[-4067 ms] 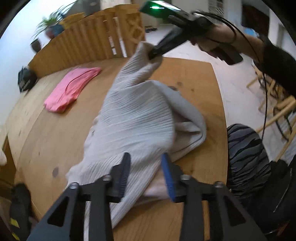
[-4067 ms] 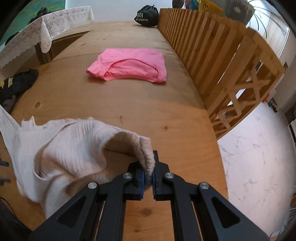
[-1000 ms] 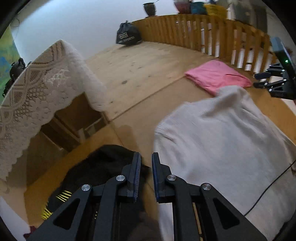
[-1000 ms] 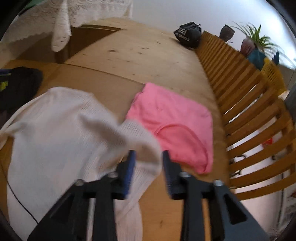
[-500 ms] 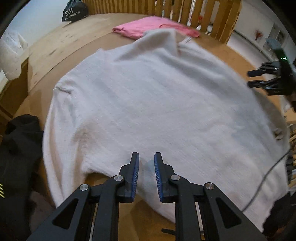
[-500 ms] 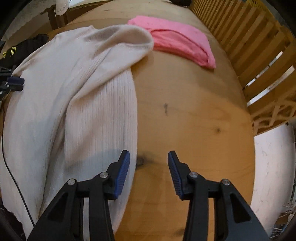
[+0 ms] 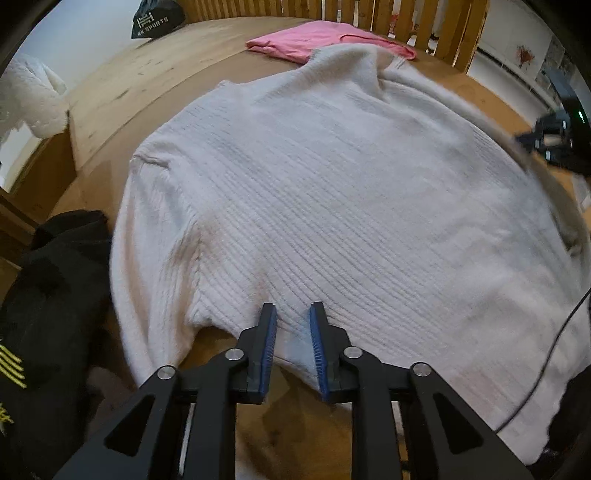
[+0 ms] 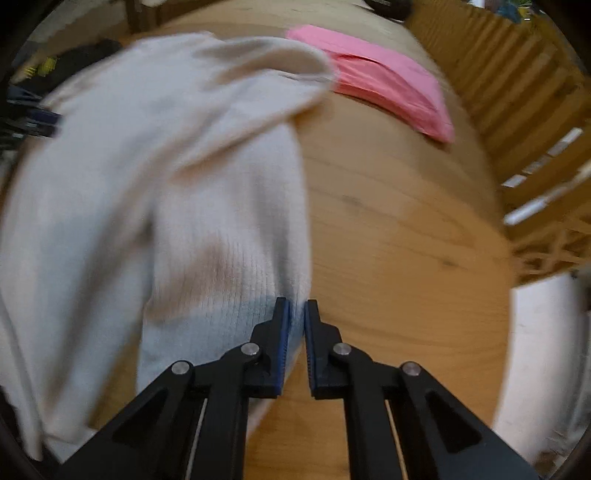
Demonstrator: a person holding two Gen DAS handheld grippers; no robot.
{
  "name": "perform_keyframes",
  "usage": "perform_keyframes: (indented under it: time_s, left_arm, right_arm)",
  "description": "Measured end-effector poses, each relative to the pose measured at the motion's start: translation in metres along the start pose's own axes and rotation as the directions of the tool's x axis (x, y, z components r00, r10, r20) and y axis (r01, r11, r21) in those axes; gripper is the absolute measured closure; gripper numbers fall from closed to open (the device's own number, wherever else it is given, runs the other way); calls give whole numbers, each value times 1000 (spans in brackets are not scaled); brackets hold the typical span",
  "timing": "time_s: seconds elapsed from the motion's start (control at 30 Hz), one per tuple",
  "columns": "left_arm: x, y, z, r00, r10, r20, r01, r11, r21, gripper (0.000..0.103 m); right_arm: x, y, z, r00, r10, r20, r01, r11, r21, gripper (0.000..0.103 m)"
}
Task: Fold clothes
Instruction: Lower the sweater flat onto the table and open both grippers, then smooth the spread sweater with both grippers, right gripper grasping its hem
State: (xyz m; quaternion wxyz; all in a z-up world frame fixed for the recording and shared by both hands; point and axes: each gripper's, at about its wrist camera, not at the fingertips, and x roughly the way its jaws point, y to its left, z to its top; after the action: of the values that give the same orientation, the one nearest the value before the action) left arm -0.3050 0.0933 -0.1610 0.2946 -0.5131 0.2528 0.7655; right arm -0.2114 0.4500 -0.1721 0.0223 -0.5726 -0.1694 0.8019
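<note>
Left gripper (image 7: pixel 291 325) at near hem of cream ribbed sweater (image 7: pixel 332 192), jaws just opening, spread, hem between but unpressed. Sweater spread flat on wooden table (image 8: pixel 388 229) for folding. Right gripper (image 8: pixel 296 317) just closed, pinching sweater's right edge, likely to fold inward.

A wooden slatted railing (image 7: pixel 424 22) edges the wooden table (image 8: pixel 388 221); a black sports bag (image 7: pixel 153 20) sits far off.

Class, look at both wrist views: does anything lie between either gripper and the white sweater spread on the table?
Nothing visible does. The left gripper has its jaws apart over the white sweater near its hem; the right gripper has its jaws nearly together at the sleeve edge.
</note>
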Motion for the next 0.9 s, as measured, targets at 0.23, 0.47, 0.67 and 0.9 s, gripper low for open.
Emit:
perform_keyframes:
  time_s: [0.23,0.47,0.67,0.9]
  left_arm:
    - [-6,7,-5,991,131,-28,-132,991,-27,70]
    - [-62,-29,-37,998,1,69,2,999,-38,73]
    - [-66,-86,-55,989,-144,22,142,988,62,70]
    - [-52,-95,-67,987,-163,-9,163,986,42,72]
  right_arm:
    - [-26,-33,-1,988,-152,27,146,977,155,93]
    - [-80,61,-48,983,175,65,-174,985,-10,76]
    - [-65,86,-90,982,183,-43,-185,981,-51,75]
    - [-79,44,-110,992,116,-55,-108,986,124,76]
